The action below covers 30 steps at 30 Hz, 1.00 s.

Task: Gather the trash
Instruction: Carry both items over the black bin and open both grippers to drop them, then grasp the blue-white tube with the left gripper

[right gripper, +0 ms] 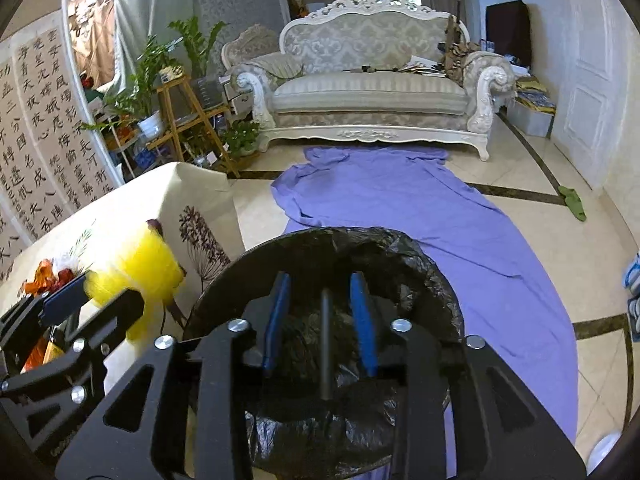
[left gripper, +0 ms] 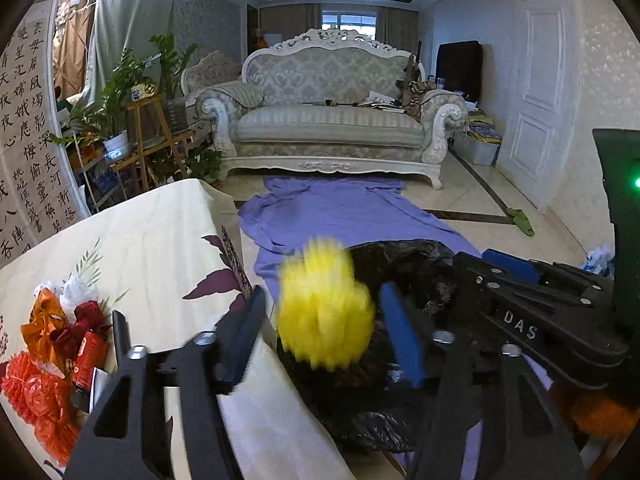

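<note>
A purple sheet [right gripper: 420, 208] covers the floor before the far sofa [right gripper: 372, 76]. On it, right of the cloth-covered counter [left gripper: 132, 248], stands a black-lined trash bin [right gripper: 436, 276]. A blurred yellow foam net [left gripper: 324, 312] hangs free between the left gripper [left gripper: 324, 344]'s spread jaws, above the bin. The right gripper [right gripper: 320, 320]'s jaws stand slightly parted, empty, over the bin. More wrappers [left gripper: 52, 344] lie on the counter's near left.

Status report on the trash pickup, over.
Left gripper open, blurred yellow wrapper between jaws, over trash bag. Right gripper open, empty, above bag. More wrappers on table.
</note>
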Motion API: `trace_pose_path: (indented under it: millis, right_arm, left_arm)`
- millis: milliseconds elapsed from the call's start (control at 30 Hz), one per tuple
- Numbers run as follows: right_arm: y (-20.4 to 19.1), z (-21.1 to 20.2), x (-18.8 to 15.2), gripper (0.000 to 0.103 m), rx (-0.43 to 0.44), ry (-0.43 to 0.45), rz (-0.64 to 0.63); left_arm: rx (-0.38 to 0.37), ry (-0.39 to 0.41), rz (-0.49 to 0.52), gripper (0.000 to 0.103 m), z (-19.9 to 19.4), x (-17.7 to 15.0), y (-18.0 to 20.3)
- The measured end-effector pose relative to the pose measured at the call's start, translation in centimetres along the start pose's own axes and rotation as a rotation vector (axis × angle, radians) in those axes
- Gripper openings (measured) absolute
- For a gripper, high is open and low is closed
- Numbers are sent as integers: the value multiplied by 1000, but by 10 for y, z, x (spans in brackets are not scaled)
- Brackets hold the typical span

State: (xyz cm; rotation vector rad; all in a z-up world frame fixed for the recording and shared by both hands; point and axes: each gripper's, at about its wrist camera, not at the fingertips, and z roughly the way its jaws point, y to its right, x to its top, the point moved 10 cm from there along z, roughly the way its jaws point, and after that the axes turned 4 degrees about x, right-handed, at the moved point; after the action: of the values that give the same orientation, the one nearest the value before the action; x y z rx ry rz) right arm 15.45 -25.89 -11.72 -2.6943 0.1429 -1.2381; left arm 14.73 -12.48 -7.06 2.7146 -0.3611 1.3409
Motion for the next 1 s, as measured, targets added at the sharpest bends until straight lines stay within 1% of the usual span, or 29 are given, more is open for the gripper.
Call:
trace_pose_path:
  millis: [67, 300, 367, 400, 433, 733, 867, 1000]
  right_arm:
    - [3, 0, 0, 32, -5, -1, 7]
    - [3, -7, -5, 33, -11, -6, 16]
    - [3, -7, -4, 35, -6, -8, 18]
    - [1, -8, -5, 40, -2, -8, 18]
    - [-3, -11, -7, 42, 4, -6, 17]
    - [-53, -26, -34, 42, 68, -41, -41]
    - [-79, -30, -47, 42, 104, -60, -70]
    - [-102, -34, -59, 42, 136, -73, -97]
  left_arm:
    - [4, -1, -5, 69, 0, 1, 0]
    - [22, -14, -41, 75, -8, 1, -10]
    - [34, -14, -48, 75, -13, -1, -14]
    - [44, -15, -50, 75, -18, -4, -18]
    - [50, -17, -51, 75, -20, -4, -19]
    - [151, -58, -103, 75, -57, -32, -65]
    - [199, -69, -139, 75, -76, -48, -89]
    - [243, -94, -170, 75, -86, -65, -110]
